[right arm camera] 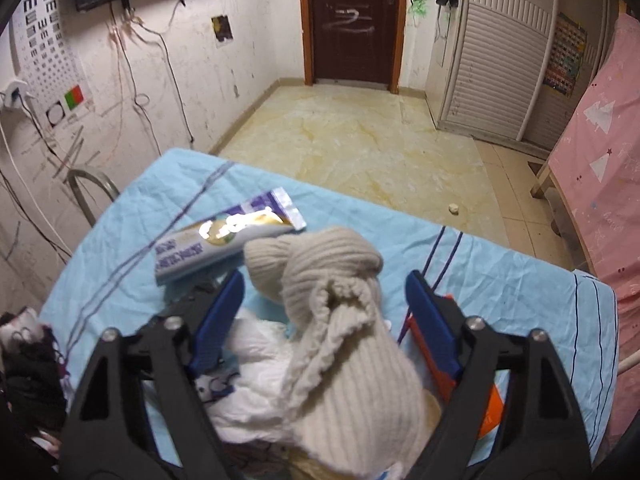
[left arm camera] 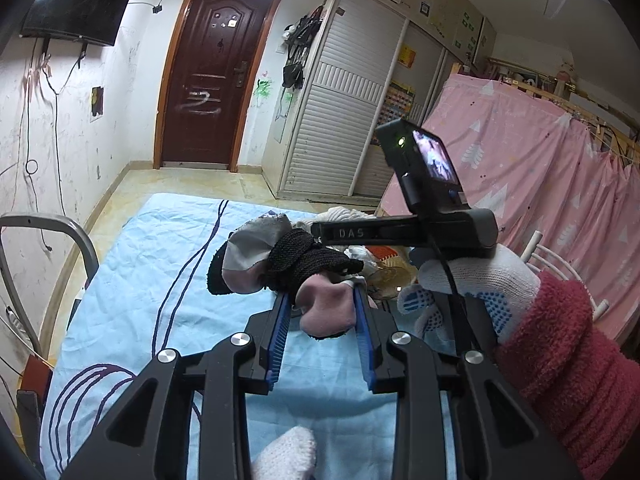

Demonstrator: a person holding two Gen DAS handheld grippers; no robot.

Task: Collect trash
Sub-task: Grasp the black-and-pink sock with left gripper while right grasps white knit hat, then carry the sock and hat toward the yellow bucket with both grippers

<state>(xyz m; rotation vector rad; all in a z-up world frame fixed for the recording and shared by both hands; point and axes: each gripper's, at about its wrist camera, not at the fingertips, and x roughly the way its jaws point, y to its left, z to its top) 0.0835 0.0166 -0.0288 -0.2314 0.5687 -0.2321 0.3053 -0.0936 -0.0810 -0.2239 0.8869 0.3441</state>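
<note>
Socks (left arm camera: 280, 264), bundled, are clamped in the left gripper (left arm camera: 322, 304) for removal; a cream knit hat (right arm camera: 340, 320) is straddled by the right gripper (right arm camera: 324, 292), jaws wide.

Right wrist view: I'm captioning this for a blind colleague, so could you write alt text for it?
An open right gripper hovers over a cream knitted hat that lies on white cloth on a blue sheet. A toothpaste tube lies just beyond, with an orange packet by the right finger; a tiled floor and brown door lie behind.
</note>
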